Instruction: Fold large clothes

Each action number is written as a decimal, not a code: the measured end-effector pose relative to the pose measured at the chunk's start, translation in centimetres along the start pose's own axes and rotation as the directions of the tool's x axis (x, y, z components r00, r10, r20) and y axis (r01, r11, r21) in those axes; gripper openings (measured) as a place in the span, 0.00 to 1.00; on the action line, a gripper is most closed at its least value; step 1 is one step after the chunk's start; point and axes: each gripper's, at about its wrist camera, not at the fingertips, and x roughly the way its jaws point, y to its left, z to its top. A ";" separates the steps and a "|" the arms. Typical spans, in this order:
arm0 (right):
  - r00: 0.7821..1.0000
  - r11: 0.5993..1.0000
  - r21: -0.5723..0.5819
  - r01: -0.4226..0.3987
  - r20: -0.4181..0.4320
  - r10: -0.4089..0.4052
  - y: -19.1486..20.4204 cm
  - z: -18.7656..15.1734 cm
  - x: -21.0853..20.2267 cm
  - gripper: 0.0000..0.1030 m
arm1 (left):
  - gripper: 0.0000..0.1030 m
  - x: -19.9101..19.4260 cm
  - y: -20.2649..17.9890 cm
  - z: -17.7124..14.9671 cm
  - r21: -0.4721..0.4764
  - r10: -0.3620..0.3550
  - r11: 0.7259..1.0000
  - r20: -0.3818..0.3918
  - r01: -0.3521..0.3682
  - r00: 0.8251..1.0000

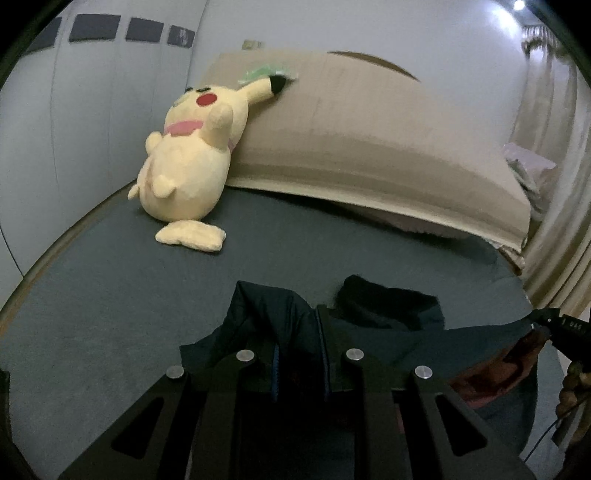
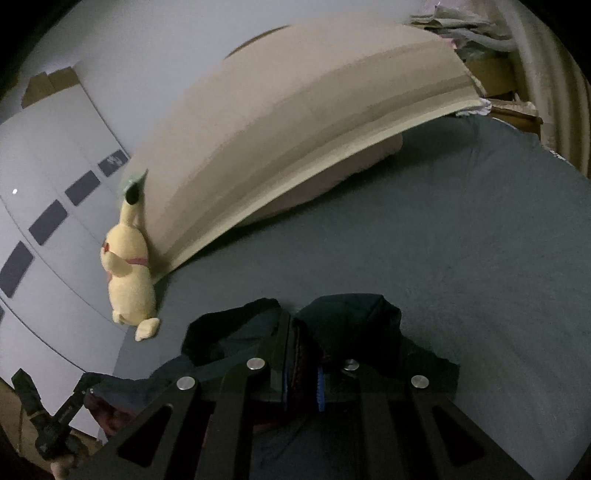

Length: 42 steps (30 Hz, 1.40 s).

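1 dark jacket, 1 yellow plush toy, 1 beige pillow, 1 bed sheet, 2 grippers: left gripper and right gripper.

Ahead of the gripper and to its left, a pale yellow plush toy with red cheeks and a pink collar sits on the dark blue-grey bed sheet, its back against a large beige padded headboard cushion that spans the far side of the bed. One black-tipped ear of the toy lies on the cushion's upper edge, beside a small green patch that is too blurred to name. Further left stands a white wardrobe wall with a row of dark rectangular panels. Far to the right hang beige curtains.
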 end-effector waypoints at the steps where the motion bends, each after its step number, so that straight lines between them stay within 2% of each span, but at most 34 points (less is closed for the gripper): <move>1: 1.000 1.000 0.000 0.005 -0.007 -0.005 -0.1 0.0 0.5 0.10 | 0.17 0.6 0.1 0.0 -0.003 0.001 1.000 -0.013 -0.001 1.000; 19: 0.988 0.995 -0.013 0.099 -0.119 -0.100 -1.4 0.3 7.8 0.10 | 0.17 7.2 0.9 -0.5 0.018 0.045 0.999 -0.133 -0.043 0.990; 29: 0.989 0.995 0.016 0.096 -0.116 -0.093 -2.2 0.7 8.7 0.10 | 0.17 7.8 0.3 0.4 0.042 0.036 0.999 -0.108 -0.032 0.993; 39: 0.981 0.991 0.033 0.132 -0.151 -0.125 -2.1 0.6 11.1 0.10 | 0.18 10.5 0.7 -0.1 0.022 0.052 0.999 -0.167 -0.049 0.985; 42: 0.976 0.989 0.068 0.133 -0.181 -0.119 -2.6 0.6 11.4 0.13 | 0.21 10.6 1.0 0.2 -0.007 0.034 0.999 -0.182 -0.036 0.983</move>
